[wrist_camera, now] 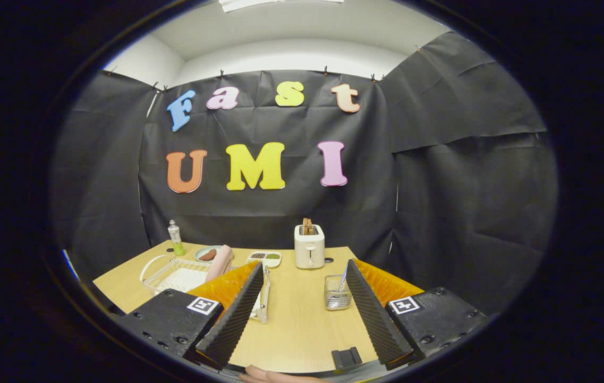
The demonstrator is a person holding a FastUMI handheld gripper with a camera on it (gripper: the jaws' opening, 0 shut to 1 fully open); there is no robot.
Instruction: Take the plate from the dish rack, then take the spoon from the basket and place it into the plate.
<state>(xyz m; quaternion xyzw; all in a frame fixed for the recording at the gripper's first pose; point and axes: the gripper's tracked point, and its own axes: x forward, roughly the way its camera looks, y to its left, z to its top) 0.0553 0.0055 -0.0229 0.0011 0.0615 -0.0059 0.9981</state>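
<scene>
A white wire dish rack (pixel 174 274) stands on the wooden table (pixel 296 330), beyond my left finger and partly hidden by it. A pink plate (pixel 219 263) stands upright in the rack's right end. A small wire mesh basket (pixel 337 293) sits just inside my right finger, close to its ribbed pad, with a spoon (pixel 343 276) standing tilted in it. My gripper (pixel 304 264) hangs above the near part of the table, open wide, with nothing between its fingers. Both rack and basket lie ahead, apart from the pads.
A white toaster (pixel 309 246) with toast in it stands at the table's far edge, straight ahead. Left of it lie a two-compartment dish (pixel 265 258), a small plate with brown food (pixel 207 254) and a green-bottomed bottle (pixel 176 238). A small black block (pixel 345 357) sits at the near edge.
</scene>
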